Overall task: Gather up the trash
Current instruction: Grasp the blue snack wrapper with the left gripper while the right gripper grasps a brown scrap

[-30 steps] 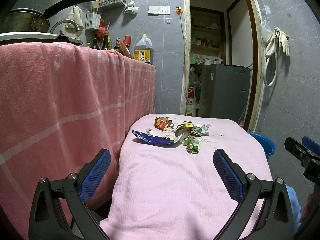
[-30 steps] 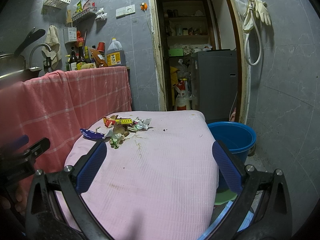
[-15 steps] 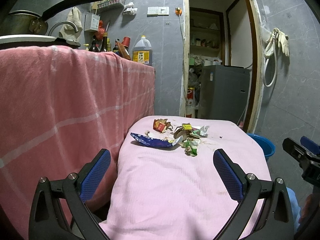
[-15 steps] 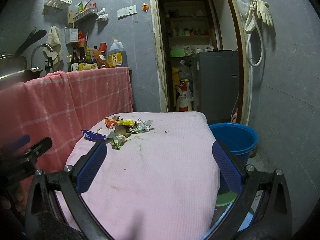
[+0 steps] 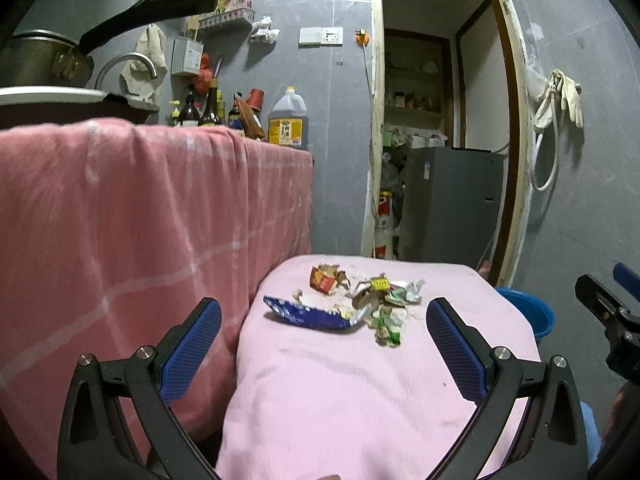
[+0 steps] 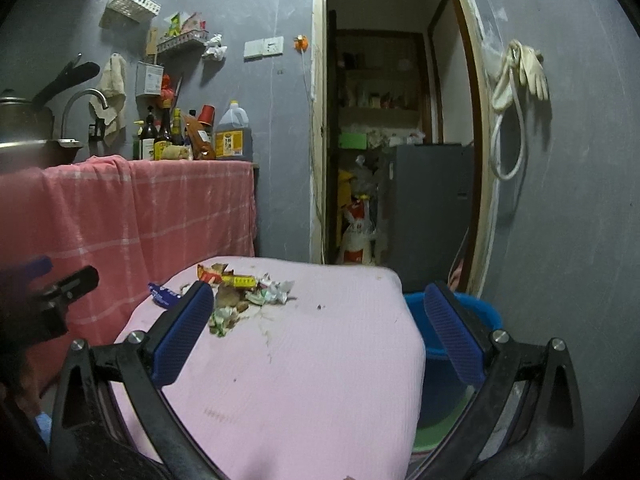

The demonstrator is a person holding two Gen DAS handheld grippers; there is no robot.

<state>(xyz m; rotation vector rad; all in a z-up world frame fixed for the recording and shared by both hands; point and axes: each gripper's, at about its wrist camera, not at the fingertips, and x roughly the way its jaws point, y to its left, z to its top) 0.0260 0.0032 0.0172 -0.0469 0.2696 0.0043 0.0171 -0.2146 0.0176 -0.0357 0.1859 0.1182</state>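
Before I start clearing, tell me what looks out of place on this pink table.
Torn wrappers lie scattered at the far end of the pink table, a blue packet nearest, with brownish stains beside them.

Near half of pink-covered table [image 5: 360, 400] is bare cloth, open run from both grippers to the trash pile [image 5: 360, 304] at the far-left part. Left gripper [image 5: 324, 344] and right gripper [image 6: 320, 328] both spread wide, nothing between fingers. Left side blocked by the pink checked cloth [image 5: 140, 220] hanging from the higher counter, just beside the table edge. Right of the table open air down to the blue bucket [image 6: 472, 320] on the floor. Grey wall [image 6: 568, 200] farther right. Doorway behind table.
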